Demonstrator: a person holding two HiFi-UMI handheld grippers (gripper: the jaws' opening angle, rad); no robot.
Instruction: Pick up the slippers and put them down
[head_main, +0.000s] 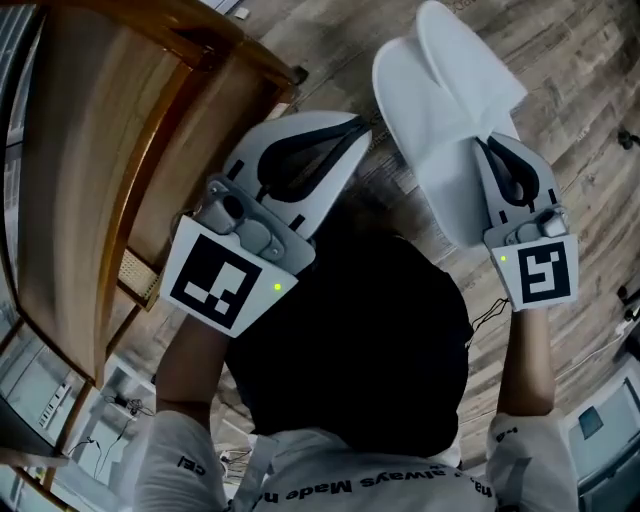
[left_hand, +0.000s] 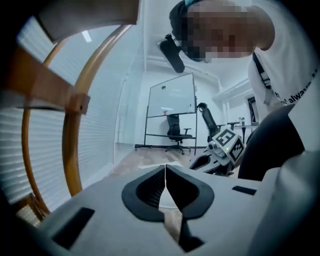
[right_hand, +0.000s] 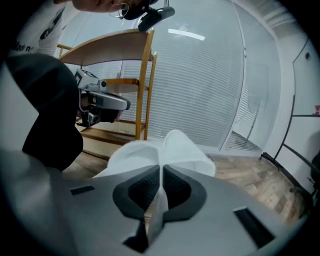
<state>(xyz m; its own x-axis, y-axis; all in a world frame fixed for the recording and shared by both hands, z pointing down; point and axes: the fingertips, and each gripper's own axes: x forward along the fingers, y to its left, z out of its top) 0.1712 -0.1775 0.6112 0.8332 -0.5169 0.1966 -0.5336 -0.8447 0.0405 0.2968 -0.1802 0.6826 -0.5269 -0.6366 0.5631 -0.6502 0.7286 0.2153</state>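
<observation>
A pair of white slippers (head_main: 440, 110) hangs over the wood floor, pressed flat together. My right gripper (head_main: 493, 148) is shut on their near end. In the right gripper view the white slippers (right_hand: 170, 150) fan out just beyond the closed jaws of that gripper (right_hand: 161, 167). My left gripper (head_main: 355, 130) is just left of the slippers, with its jaw tips together and nothing seen held. In the left gripper view its tips (left_hand: 165, 167) meet, and the right gripper (left_hand: 226, 144) shows off to the right.
A wooden chair (head_main: 90, 150) stands close on the left, its curved frame (left_hand: 82, 125) right beside the left gripper. The person's dark-clothed legs (head_main: 370, 340) fill the lower middle. A whiteboard (left_hand: 172, 95) and an office chair (left_hand: 176, 131) stand far off across the floor.
</observation>
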